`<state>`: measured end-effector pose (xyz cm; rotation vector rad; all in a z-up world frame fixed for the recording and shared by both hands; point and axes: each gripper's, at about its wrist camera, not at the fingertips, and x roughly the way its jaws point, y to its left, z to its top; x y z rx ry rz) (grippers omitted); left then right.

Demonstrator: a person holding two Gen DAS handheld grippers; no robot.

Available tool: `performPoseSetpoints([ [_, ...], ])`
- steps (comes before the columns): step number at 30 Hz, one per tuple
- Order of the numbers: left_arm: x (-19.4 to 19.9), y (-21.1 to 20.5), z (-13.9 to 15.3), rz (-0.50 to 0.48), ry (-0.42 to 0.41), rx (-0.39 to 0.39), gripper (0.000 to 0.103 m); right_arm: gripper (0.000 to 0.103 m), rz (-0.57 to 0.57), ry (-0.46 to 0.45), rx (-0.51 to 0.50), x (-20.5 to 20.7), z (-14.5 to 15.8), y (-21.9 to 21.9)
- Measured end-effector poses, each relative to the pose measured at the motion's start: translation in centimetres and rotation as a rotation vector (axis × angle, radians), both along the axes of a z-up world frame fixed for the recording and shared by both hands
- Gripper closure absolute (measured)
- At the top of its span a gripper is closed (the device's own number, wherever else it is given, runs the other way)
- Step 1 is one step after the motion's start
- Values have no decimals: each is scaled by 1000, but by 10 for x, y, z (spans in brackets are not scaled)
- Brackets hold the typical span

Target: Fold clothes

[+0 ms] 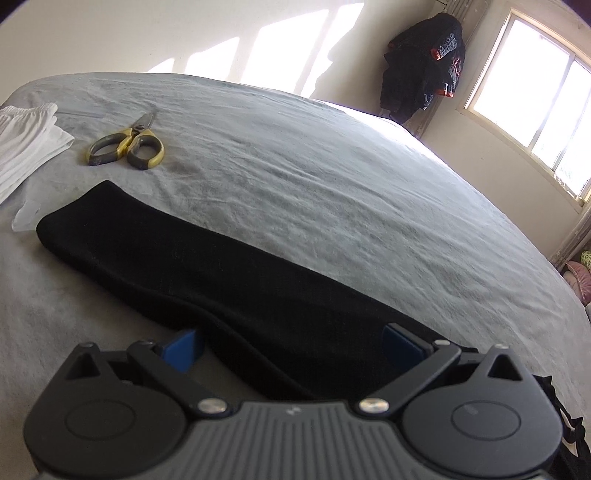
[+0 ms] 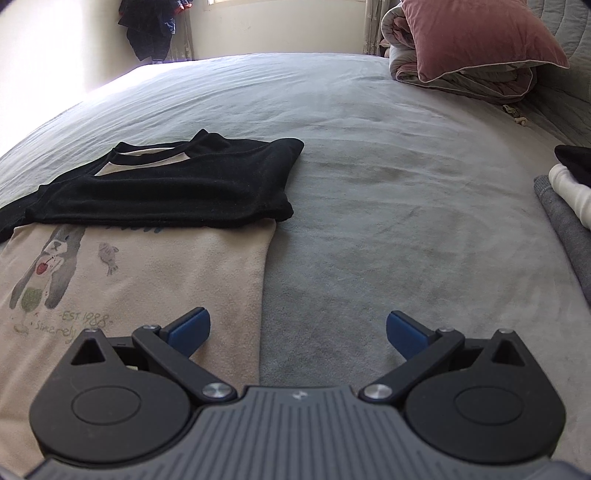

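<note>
A cream T-shirt (image 2: 155, 280) with black sleeves and a cartoon print lies flat on the grey bed sheet (image 2: 388, 184). Both black sleeves (image 2: 177, 188) are folded across its chest. In the left wrist view one black sleeve (image 1: 207, 269) stretches away from me, and my left gripper (image 1: 291, 347) stands open with that black cloth lying between its blue fingers (image 1: 183, 349). My right gripper (image 2: 298, 328) is open over the shirt's right edge near the hem, with one blue finger (image 2: 192, 328) above the cream cloth and the other above the sheet.
Yellow-handled scissors (image 1: 127, 142) and folded white cloth (image 1: 27, 144) lie at the far left of the bed. A pink pillow (image 2: 476, 33) sits on a rolled quilt at the back right. Grey and black folded clothes (image 2: 565, 206) lie at the right edge. Dark clothes (image 1: 424, 62) hang by the window.
</note>
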<state>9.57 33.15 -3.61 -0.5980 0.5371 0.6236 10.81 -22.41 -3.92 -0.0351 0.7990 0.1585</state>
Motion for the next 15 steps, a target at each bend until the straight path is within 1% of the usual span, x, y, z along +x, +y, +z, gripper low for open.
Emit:
performPoseSetpoints([
  [4, -1, 2, 2, 29, -30, -19, 4, 0, -28, 4, -18, 1, -3, 0],
  [6, -1, 2, 3, 35, -36, -13, 11, 0, -33, 5, -24, 2, -3, 0],
  [7, 0, 1, 3, 37, -38, -9, 13, 0, -33, 5, -26, 2, -3, 1],
  [9, -1, 2, 4, 40, -49, -19, 22, 0, -32, 4, -29, 2, -3, 3],
  [10, -2, 2, 4, 42, -57, -25, 25, 0, -31, 3, -30, 2, -3, 4],
  [11, -2, 3, 5, 44, -64, -31, 33, 0, -29, 1, -31, 2, -3, 5],
  [12, -3, 3, 5, 46, -70, -37, 43, 0, -28, 1, -32, 2, -3, 6],
  [13, -4, 4, 6, 48, -76, -44, 48, 0, -26, 1, -33, 3, -3, 7],
  [15, -5, 6, 6, 51, -91, -61, 65, 0, -24, 2, -34, 3, -4, 10],
])
